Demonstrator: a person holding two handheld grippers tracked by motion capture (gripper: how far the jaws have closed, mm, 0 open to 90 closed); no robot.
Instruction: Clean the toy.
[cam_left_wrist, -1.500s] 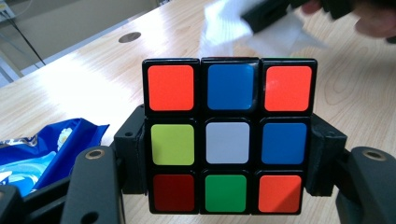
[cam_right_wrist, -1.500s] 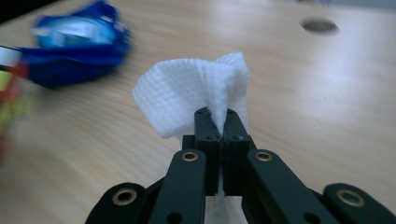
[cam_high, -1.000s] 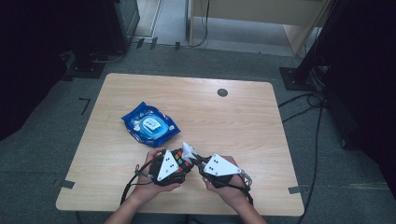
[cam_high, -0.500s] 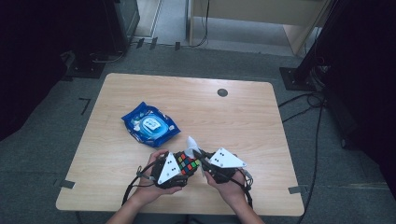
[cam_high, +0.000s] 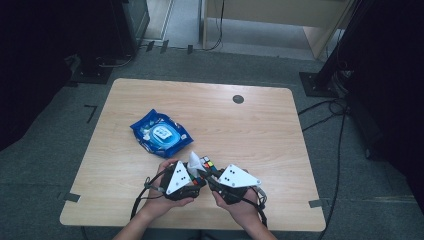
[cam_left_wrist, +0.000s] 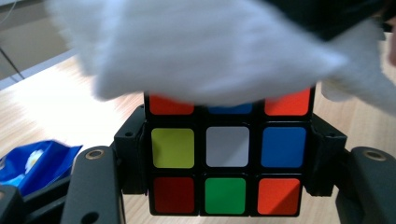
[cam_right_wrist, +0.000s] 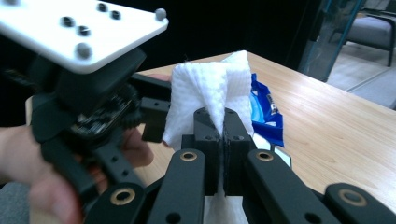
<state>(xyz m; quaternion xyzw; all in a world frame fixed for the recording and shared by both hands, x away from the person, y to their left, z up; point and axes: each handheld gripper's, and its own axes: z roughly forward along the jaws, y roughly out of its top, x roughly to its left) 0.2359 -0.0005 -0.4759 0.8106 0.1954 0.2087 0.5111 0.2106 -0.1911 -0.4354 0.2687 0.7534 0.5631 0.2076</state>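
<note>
Both hands sit at the near edge of the table (cam_high: 280, 150), and the puzzle cube (cam_left_wrist: 226, 158) between them serves as the landmark. The left gripper (cam_high: 192, 172) clamps the cube by two opposite sides, its jaws spread to the cube's width, with the coloured face toward its camera. Just to the right of the cube, the right gripper (cam_right_wrist: 223, 135) has its jaws clenched tight on a white wipe (cam_right_wrist: 208, 93); the wipe's loose folds drape over the cube's top row of squares, touching it. The two grippers stand close together, almost touching, with little free space between them.

Beyond the cube and to its left lies a blue wipe packet (cam_high: 161, 133), near but apart from the cube. Farther still beyond the cube, the tabletop stretches open to the far edge, where a small dark round cap (cam_high: 238, 99) sits. To the cube's right the wood runs bare to the right edge.
</note>
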